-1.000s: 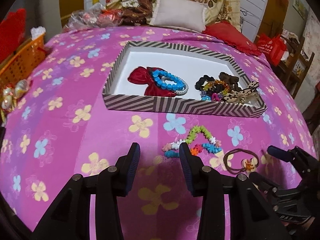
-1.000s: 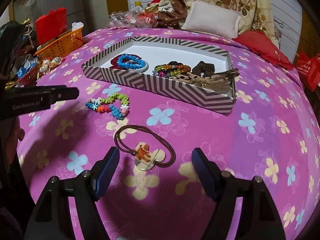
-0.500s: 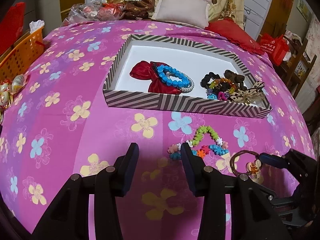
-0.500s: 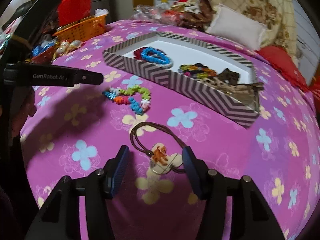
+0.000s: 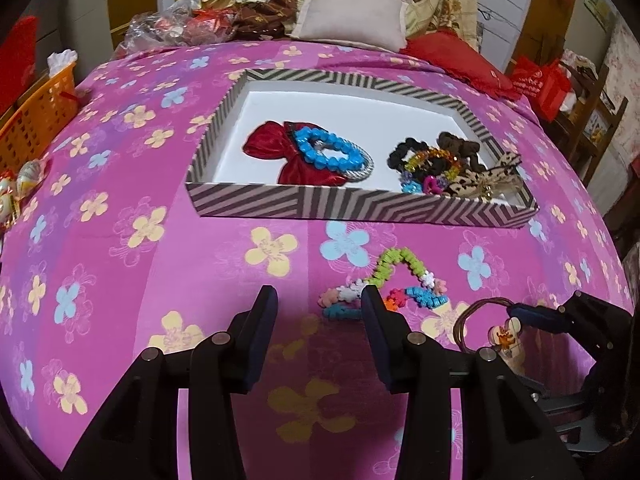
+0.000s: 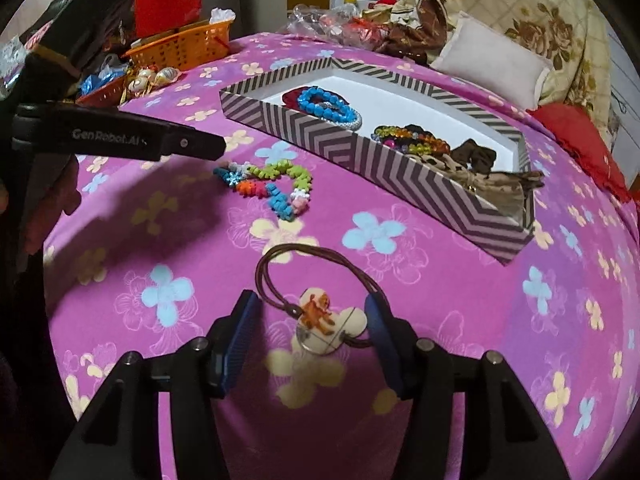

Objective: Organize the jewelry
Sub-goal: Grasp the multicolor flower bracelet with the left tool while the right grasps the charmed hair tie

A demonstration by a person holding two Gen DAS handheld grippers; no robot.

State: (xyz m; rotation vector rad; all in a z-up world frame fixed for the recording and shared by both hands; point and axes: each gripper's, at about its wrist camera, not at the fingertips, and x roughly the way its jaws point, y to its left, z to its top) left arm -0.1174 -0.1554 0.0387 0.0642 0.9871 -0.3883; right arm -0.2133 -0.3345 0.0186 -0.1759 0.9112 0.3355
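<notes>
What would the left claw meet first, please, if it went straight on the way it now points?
Probably the bare pink flowered bedspread; the open left claw points just left of the multicoloured plastic flower-bead bracelet, though depth is unclear.

We saw a brown cord hair tie [image 6: 320,268] with a cream flower charm [image 6: 326,322] lying flat on the bed [image 6: 480,320] near its front edge, its loop open and its charm end nearest us. Just beyond it lay a colourful bead bracelet [image 6: 272,184], flat and loosely folded, between the hair tie and the striped tray [image 6: 400,168]. The tray sat toward the middle of the bed. Inside, toward its left end, we found a blue bead bracelet [image 5: 324,150] resting on a red bow [image 5: 272,142]; toward its right end lay a heap of dark scrunchies and beaded bands [image 5: 436,160].
</notes>
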